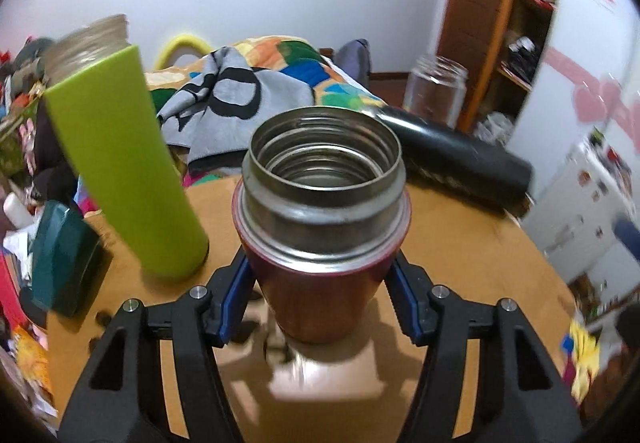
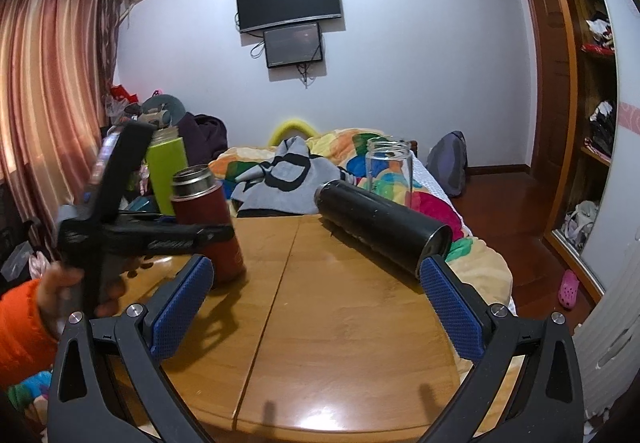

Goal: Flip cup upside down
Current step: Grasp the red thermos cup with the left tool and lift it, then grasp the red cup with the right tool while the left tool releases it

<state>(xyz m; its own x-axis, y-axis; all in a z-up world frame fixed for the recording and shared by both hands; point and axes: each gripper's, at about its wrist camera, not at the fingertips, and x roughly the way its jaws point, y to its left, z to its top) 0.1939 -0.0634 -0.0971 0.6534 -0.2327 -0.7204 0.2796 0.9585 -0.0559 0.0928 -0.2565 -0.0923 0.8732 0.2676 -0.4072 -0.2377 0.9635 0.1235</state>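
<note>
A red metal cup (image 1: 320,283) with a steel threaded mouth stands upright, mouth up, between the blue pads of my left gripper (image 1: 320,307), which is shut on its body just above the wooden table (image 1: 480,251). In the right wrist view the same red cup (image 2: 216,227) sits at the table's left, held by the left gripper (image 2: 216,233) from the side. My right gripper (image 2: 316,283) is open and empty over the table's (image 2: 340,323) near middle.
A green bottle (image 1: 124,171) stands left of the cup. A black flask (image 2: 380,223) lies on its side at the right, with a clear glass jar (image 2: 390,167) behind it. A bed with colourful bedding lies beyond the table. Clutter is on the left.
</note>
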